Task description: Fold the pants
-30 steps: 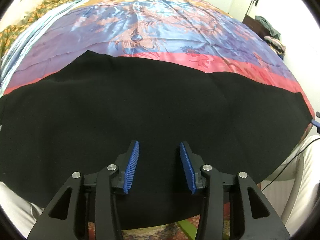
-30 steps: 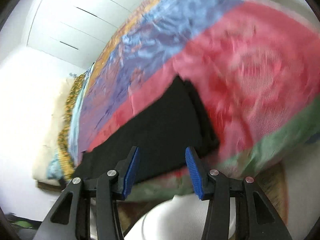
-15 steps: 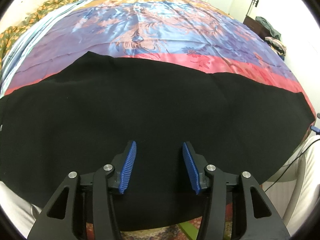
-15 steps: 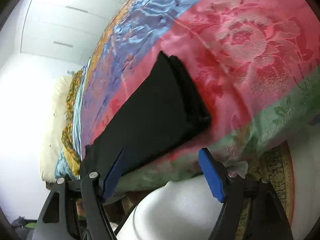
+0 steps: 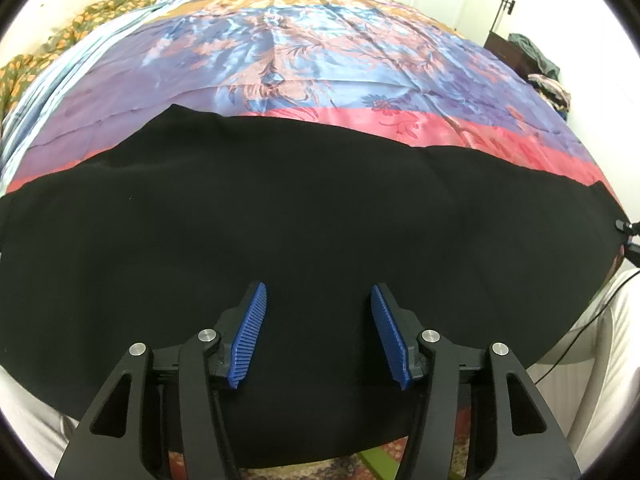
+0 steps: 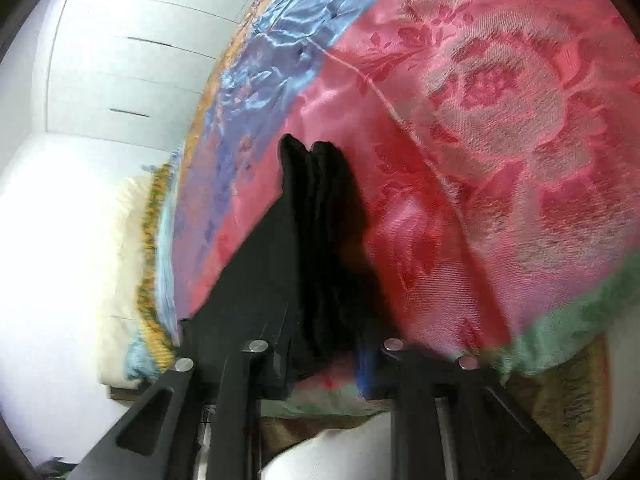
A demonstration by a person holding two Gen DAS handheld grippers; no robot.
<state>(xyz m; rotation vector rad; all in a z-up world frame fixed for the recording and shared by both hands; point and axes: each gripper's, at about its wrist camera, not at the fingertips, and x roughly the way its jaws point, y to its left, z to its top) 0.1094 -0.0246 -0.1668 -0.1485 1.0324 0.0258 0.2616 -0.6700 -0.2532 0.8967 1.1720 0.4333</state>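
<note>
Left gripper [image 5: 318,332]: its two blue ribbed pads [image 5: 249,340] stand well apart, with nothing between them, poised over the near part of the black fabric pants [image 5: 280,220]. Contact with the cloth cannot be confirmed from this view.

The pants lie spread flat across the near edge of the bed, reaching from the left border of the left wrist view to its right border. Beneath and beyond them lies a glossy satin bedspread with blue, purple and pink floral bands [image 5: 304,60].

Right gripper [image 6: 328,354]: the fingers straddle the end of the pants [image 6: 320,248], a bunched ridge of black cloth rising between them. The view is blurred and the pads mostly hidden; whether they are pressed onto the cloth cannot be told.

Surroundings in the right wrist view: pink floral section of the bedspread [image 6: 500,140] to the right, white panelled wardrobe doors [image 6: 132,72] at upper left.
</note>
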